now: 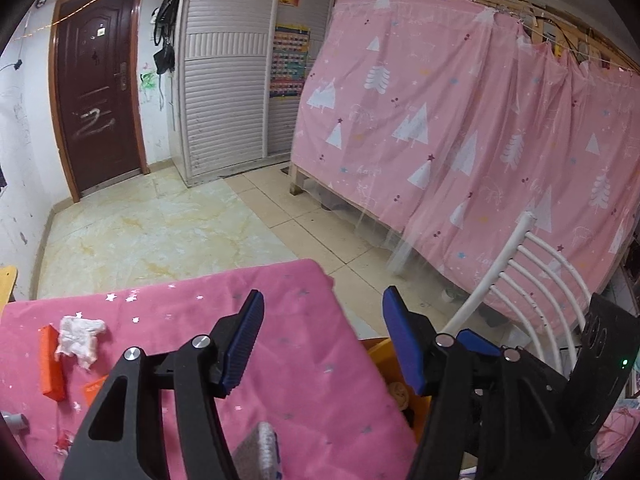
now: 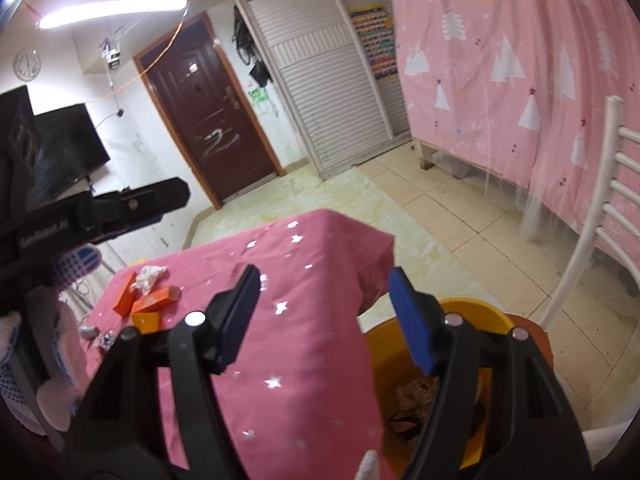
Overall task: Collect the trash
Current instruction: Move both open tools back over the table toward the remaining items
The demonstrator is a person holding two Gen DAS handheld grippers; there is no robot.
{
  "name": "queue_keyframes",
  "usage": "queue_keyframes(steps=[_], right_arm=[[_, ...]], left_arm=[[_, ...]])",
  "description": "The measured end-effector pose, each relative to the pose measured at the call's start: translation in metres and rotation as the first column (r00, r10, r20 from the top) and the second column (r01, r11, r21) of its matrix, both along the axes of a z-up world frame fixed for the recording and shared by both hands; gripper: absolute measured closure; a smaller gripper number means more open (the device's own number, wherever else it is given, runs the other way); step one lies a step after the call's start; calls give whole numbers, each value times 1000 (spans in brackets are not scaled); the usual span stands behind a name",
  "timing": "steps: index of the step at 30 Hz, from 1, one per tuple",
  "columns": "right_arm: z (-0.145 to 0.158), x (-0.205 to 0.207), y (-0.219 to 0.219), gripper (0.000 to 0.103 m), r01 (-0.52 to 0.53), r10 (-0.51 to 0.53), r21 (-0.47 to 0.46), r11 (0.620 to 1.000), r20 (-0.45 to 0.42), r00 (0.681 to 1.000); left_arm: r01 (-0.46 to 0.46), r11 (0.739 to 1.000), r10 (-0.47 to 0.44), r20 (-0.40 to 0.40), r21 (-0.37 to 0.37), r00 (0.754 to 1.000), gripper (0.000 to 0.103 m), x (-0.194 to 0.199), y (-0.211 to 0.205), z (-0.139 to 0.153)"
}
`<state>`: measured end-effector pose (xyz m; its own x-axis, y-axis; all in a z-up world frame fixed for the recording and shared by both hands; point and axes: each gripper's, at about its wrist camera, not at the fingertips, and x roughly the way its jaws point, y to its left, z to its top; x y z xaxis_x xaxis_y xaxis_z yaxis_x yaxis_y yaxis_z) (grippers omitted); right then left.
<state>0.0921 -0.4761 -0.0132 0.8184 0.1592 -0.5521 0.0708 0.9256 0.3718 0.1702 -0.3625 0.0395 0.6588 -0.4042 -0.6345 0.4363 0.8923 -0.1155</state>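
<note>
Trash is concentrated at the left end of the tabletop (image 2: pixel 320 280), which carries a pink star-print cloth: a crumpled white tissue (image 1: pixel 80 338) lies against an orange box (image 1: pixel 50 362), with further orange cartons (image 2: pixel 154 304) and small scraps just beside them. A yellow bin (image 2: pixel 476 312) stands off the tabletop's right edge, below its level and already holding some refuse, evidently so that items can be carried across and dropped in. The left tool (image 1: pixel 322 332) is held above the tabletop's right part, jaws spread wide, nothing between them, aimed across the room rather than down at the trash. The right tool (image 2: pixel 324 312) is likewise wide open and empty, poised over the tabletop edge and bin rim. Judgement: neither tool is committed to a pickup yet; the tissue group remains uncollected.
</note>
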Motion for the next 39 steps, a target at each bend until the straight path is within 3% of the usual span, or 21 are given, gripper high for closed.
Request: queue_keyframes(steps=[18, 30, 39], right_arm=[[10, 42, 94, 39, -160, 158, -61, 985, -32, 987], [10, 54, 155, 38, -262, 258, -85, 961, -58, 965], [5, 57, 196, 37, -332, 325, -94, 939, -83, 942]], left_arm=[[-153, 988, 153, -14, -13, 988, 45, 27, 113, 3], [-226, 974, 226, -18, 1, 974, 38, 12, 194, -2], [-268, 963, 269, -66, 22, 961, 38, -3, 251, -28]])
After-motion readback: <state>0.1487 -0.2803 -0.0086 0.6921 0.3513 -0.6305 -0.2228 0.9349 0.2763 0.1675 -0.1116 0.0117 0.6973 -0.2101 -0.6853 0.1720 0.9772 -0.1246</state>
